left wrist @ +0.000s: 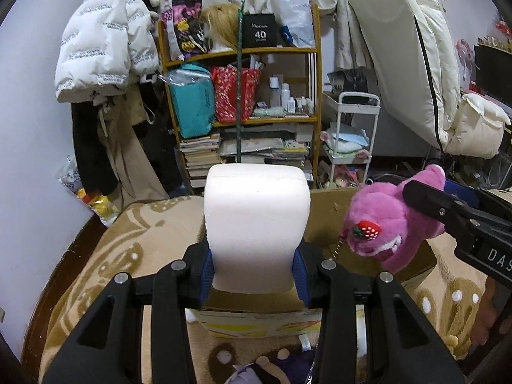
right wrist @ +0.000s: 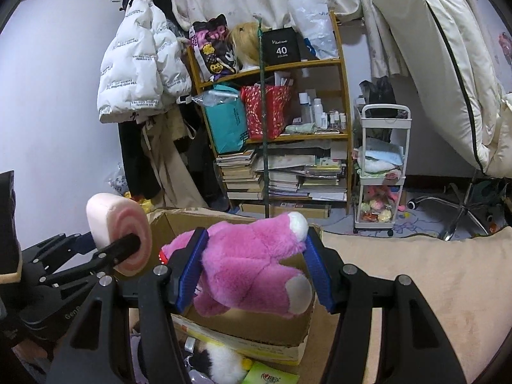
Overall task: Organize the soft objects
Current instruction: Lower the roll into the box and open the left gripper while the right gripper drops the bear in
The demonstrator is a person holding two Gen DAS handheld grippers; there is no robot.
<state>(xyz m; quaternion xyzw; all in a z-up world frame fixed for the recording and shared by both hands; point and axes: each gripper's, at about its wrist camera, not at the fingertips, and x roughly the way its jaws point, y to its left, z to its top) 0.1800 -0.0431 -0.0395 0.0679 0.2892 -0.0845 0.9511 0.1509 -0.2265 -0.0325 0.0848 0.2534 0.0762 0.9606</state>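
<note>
Left gripper: the left gripper [left wrist: 254, 272] is clamped on the white foam roll [left wrist: 256, 224], blue pads pressing in at 9 and 3 o'clock, the roll standing up out of the fingers toward 12.
Foam roll from the side: in the right wrist view the same roll [right wrist: 120, 233] shows a pink spiral end face at 9 o'clock, one black finger across it.
Right gripper: the right gripper [right wrist: 252, 265] is holding the pink plush toy [right wrist: 256, 256], squeezed between the blue pads, white paw at 4 o'clock.
Plush detail: from the left wrist view the plush [left wrist: 387, 224] hangs at 3 o'clock, a strawberry charm on its face.
Cardboard box: the open box [right wrist: 256, 329] sits right under both held items, on the beige patterned blanket [left wrist: 134, 240].
Backdrop: wooden shelf [left wrist: 315, 64] at 12 o'clock, white puffer jacket [left wrist: 102, 41] at 10.
</note>
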